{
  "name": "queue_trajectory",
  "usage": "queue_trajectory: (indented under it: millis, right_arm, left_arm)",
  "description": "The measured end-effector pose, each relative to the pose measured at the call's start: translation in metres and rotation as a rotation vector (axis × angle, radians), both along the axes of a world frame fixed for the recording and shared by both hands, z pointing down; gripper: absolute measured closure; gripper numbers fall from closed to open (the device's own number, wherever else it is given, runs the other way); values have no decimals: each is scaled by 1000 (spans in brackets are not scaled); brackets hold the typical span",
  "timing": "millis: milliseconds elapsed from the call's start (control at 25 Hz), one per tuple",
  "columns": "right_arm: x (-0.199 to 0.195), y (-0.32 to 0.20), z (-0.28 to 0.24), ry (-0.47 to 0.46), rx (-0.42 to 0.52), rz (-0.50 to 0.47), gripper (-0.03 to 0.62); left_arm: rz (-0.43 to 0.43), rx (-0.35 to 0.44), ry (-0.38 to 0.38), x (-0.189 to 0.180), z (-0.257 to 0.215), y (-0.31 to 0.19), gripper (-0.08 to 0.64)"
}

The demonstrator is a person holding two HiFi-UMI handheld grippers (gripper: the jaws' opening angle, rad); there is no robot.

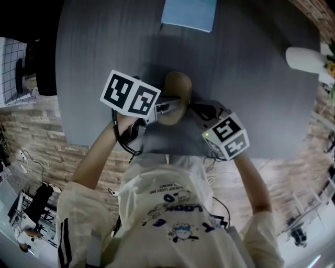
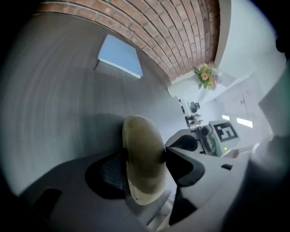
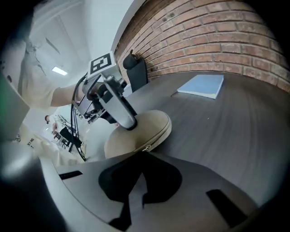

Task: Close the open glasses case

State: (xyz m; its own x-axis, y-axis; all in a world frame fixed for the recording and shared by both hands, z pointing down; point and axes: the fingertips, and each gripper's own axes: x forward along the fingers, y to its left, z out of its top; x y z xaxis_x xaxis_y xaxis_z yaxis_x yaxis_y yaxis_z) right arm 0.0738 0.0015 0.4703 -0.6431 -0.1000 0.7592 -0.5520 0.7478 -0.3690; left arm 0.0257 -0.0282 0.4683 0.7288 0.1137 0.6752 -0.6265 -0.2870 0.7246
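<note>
A matt tan covering, cloth or leatherette, is being shown on the glasses case (image 1: 175, 97), with a seam line being seen along its edge. The desk (image 1: 251, 104) is being seen as dull grey wood-grain, smooth and without shine. Matt grey plastic is being shown on the left claw (image 2: 145, 167) and the right claw (image 3: 142, 154), with darker ribbed pads (image 2: 106, 174) inside. Rough red brick is being shown on the wall (image 3: 217, 41), soft cream printed cloth on the shirt (image 1: 172, 209), and a matt, paper-like cover on the blue booklet (image 1: 188, 14).
</note>
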Motion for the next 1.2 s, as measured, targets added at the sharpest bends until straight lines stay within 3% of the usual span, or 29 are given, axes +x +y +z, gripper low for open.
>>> queue_trajectory:
  millis: [120, 320, 480, 600, 720, 760, 800, 840, 1040, 1200]
  right_arm:
    - [5, 7, 1, 11, 0, 1, 592]
    - [15, -1, 2, 26, 38, 63, 592]
    - [39, -37, -4, 7, 96, 161, 592]
    - [37, -40, -11, -19, 85, 45, 592]
    - [31, -25, -11, 50, 108, -155, 589]
    - [30, -19, -7, 64, 103, -209, 571]
    - [28, -14, -2, 63, 92, -247, 509]
    - [25, -11, 3, 55, 80, -274, 476]
    - [11, -5, 8, 18, 61, -376, 477]
    - [10, -4, 7, 24, 49, -434, 519]
  left_arm:
    - [86, 9, -29, 5, 0, 4, 282]
    - [67, 25, -42, 8, 0, 4, 282]
    - [75, 32, -55, 9, 0, 4, 282]
    - [75, 31, -51, 10, 1, 4, 282]
    - [77, 31, -51, 9, 1, 4, 281]
    - [77, 32, -52, 9, 1, 4, 281]
    - [76, 33, -52, 9, 1, 4, 281]
    - [76, 32, -52, 10, 1, 4, 281]
    - [82, 34, -55, 11, 1, 4, 281]
    - [80, 35, -55, 12, 1, 3, 281]
